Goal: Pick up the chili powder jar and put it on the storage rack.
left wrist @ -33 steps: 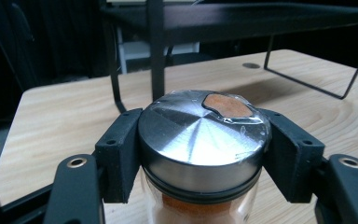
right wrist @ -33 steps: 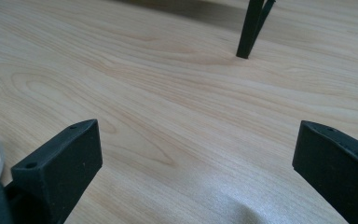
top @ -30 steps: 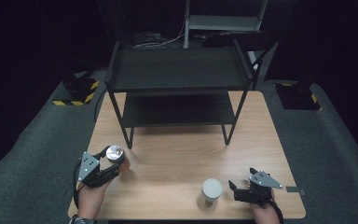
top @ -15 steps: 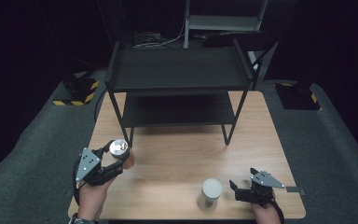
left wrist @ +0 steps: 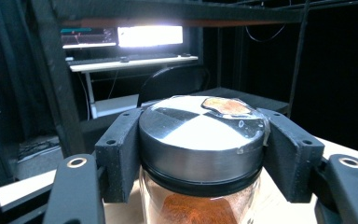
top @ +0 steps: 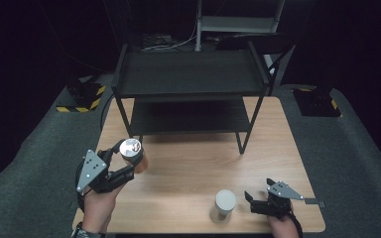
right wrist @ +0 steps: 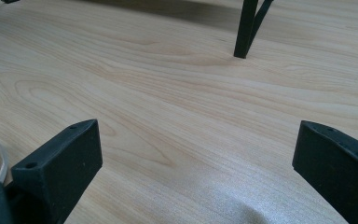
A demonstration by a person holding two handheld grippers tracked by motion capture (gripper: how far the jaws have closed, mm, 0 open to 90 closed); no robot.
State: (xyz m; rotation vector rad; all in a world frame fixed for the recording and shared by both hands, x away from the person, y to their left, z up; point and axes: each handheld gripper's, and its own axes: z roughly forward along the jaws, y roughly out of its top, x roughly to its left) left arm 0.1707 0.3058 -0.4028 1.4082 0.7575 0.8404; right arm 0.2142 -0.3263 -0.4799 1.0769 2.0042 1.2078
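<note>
Gripping a spice jar (left wrist: pixel 200 154), left gripper (top: pixel 124 166) over wood table (top: pixel 188 168); black shelf rack (top: pixel 188 79) ahead; right gripper (top: pixel 258 202) open, white-lidded jar (top: pixel 223 205) beside.

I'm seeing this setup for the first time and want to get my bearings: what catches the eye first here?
First, the glass jar with a shiny metal lid and orange-red powder inside, clamped between the jaws of the left gripper near the wooden table's left edge. Behind it, a black two-tier metal shelf rack stands at the table's far side. Near the front edge, a white-lidded jar stands beside the open, empty right gripper.
</note>
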